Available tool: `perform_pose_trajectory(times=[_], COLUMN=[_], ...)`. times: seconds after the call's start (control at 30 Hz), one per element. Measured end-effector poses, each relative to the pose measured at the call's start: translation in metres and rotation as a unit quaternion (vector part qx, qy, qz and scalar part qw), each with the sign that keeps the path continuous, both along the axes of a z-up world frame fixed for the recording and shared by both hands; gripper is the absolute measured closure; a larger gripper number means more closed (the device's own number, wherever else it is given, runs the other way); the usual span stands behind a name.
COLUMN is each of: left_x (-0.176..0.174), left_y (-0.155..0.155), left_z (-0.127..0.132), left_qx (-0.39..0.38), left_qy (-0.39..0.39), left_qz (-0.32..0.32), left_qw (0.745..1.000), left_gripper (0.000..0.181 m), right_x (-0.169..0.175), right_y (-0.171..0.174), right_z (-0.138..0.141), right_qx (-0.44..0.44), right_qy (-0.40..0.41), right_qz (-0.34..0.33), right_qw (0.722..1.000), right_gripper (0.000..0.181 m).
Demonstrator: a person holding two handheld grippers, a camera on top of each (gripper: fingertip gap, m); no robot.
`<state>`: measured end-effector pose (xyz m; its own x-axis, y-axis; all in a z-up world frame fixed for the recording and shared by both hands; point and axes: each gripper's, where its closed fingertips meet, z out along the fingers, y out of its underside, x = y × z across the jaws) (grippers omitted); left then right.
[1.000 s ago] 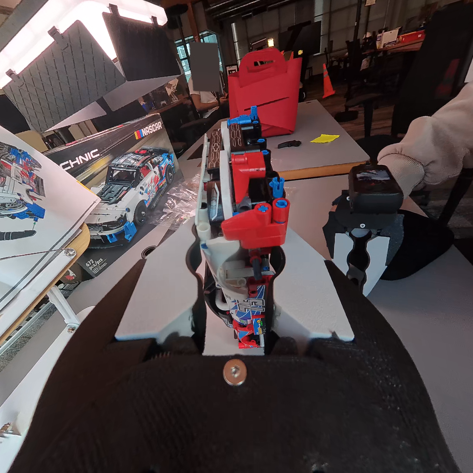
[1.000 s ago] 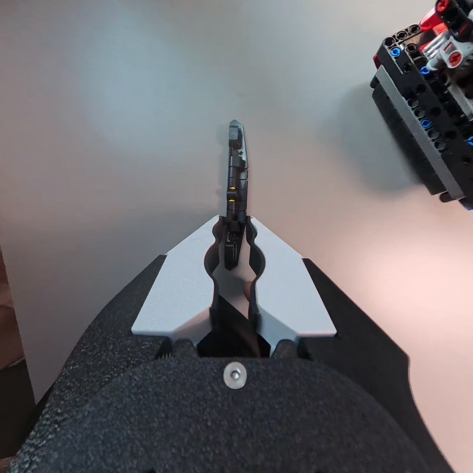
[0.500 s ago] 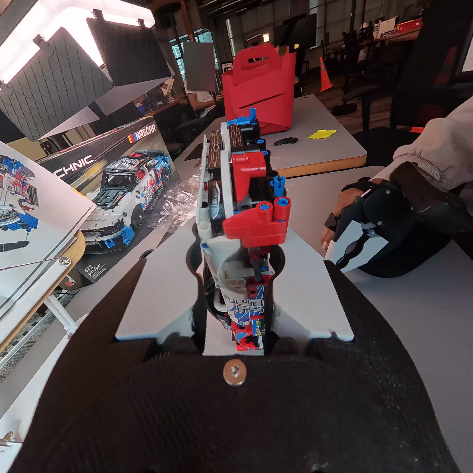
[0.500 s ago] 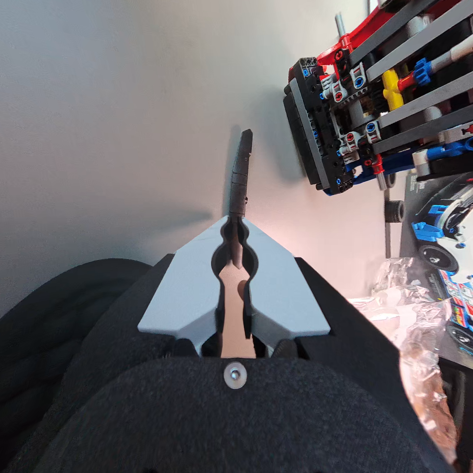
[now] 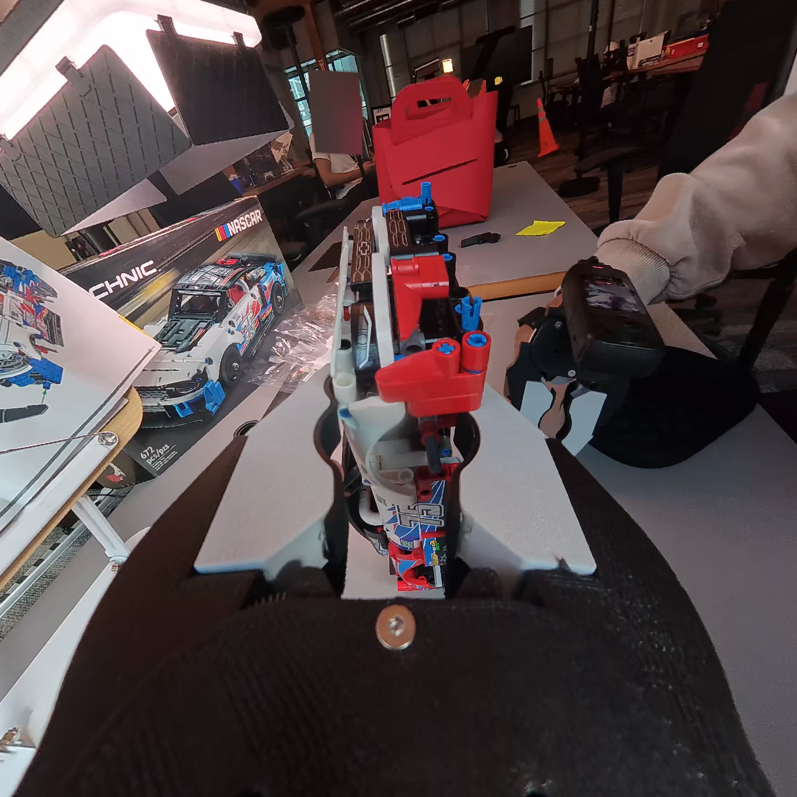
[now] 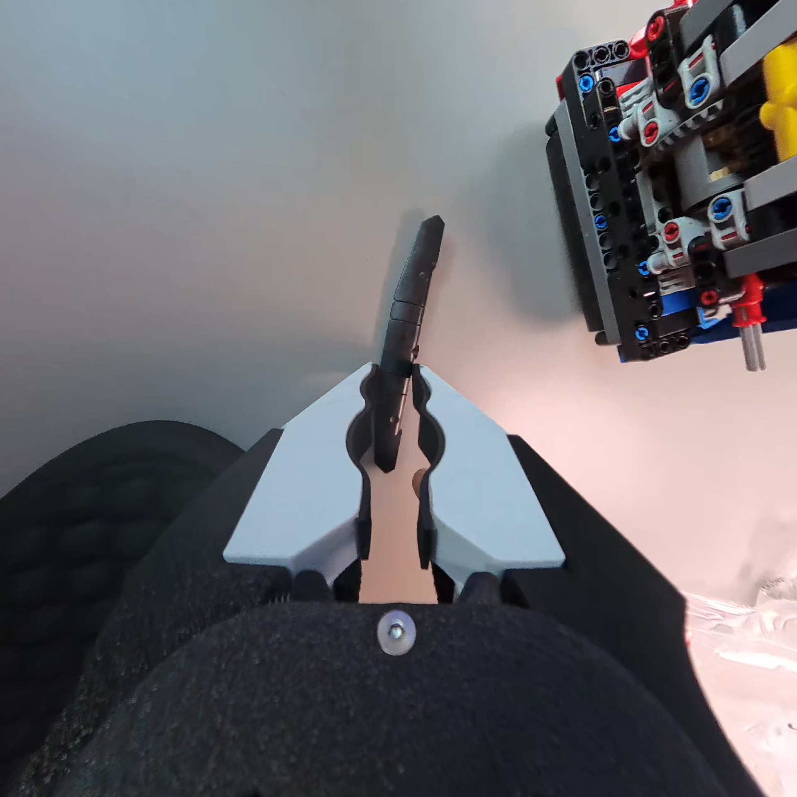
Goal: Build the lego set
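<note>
Leftmost, I see one open instruction booklet [image 5: 51,345] on a stand, then one black printed set box [image 5: 185,327] with crumpled clear plastic bags [image 5: 297,345] beside it. My left gripper [image 5: 399,440] has its jaws clamped on the red, white and black partly built lego car [image 5: 405,345], held above the grey tabletop [image 5: 690,560]. One red paper bag [image 5: 435,151] stands behind. My right gripper [image 6: 394,371] pinches one slim black lego piece [image 6: 409,310].

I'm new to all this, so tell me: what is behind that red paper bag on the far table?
Behind the red paper bag a seated person shows at its left, and an orange cone stands on the floor to its right. Whatever lies straight behind the bag is covered.
</note>
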<state>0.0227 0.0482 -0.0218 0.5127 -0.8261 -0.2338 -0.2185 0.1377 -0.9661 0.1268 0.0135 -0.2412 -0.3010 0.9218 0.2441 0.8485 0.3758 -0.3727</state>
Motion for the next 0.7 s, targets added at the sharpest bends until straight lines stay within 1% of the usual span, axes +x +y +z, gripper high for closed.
perform_pose_trajectory(times=[0.1,0.23,0.27,0.33,0.43,0.5,0.57,0.63,0.7], left_x=[-0.002,-0.006,-0.007,-0.008,-0.007,-0.007,-0.007,-0.007,-0.007], left_y=[0.002,0.004,0.004,0.005,0.005,0.004,0.004,0.004,0.004], left_z=[0.0,0.0,0.0,0.0,0.0,0.0,0.0,0.0,0.0], left_qx=[-0.003,-0.008,-0.008,-0.008,-0.007,-0.006,-0.005,-0.007,-0.007], left_qy=[-0.006,-0.016,-0.017,-0.02,-0.02,-0.019,-0.018,-0.021,-0.022], left_qz=[0.0,0.0,0.0,-0.002,-0.004,-0.006,-0.006,-0.006,-0.006], left_qw=[1.0,1.0,1.0,1.0,1.0,1.0,1.0,1.0,1.0], left_gripper=[0.13,0.13,0.13,0.13,0.13,0.13,0.13,0.13,0.13], right_x=[-0.003,-0.003,-0.001,0.004,0.009,0.013,0.015,0.02,0.022], right_y=[0.002,0.001,-0.001,-0.009,-0.023,-0.025,-0.022,-0.023,-0.016], right_z=[-0.001,-0.001,-0.001,0.001,0.007,0.006,0.004,0.004,0.004], right_qx=[-0.045,-0.163,-0.2,-0.285,-0.396,-0.422,-0.43,-0.447,-0.441], right_qy=[-0.013,-0.019,-0.023,-0.044,-0.054,-0.059,-0.041,-0.037,-0.013], right_qz=[0.007,-0.014,-0.021,-0.042,-0.074,-0.107,-0.142,-0.174,-0.203], right_qw=[0.999,0.986,0.979,0.957,0.914,0.898,0.891,0.877,0.874], right_gripper=[0.168,0.168,0.168,0.168,0.169,0.168,0.168,0.168,0.168])
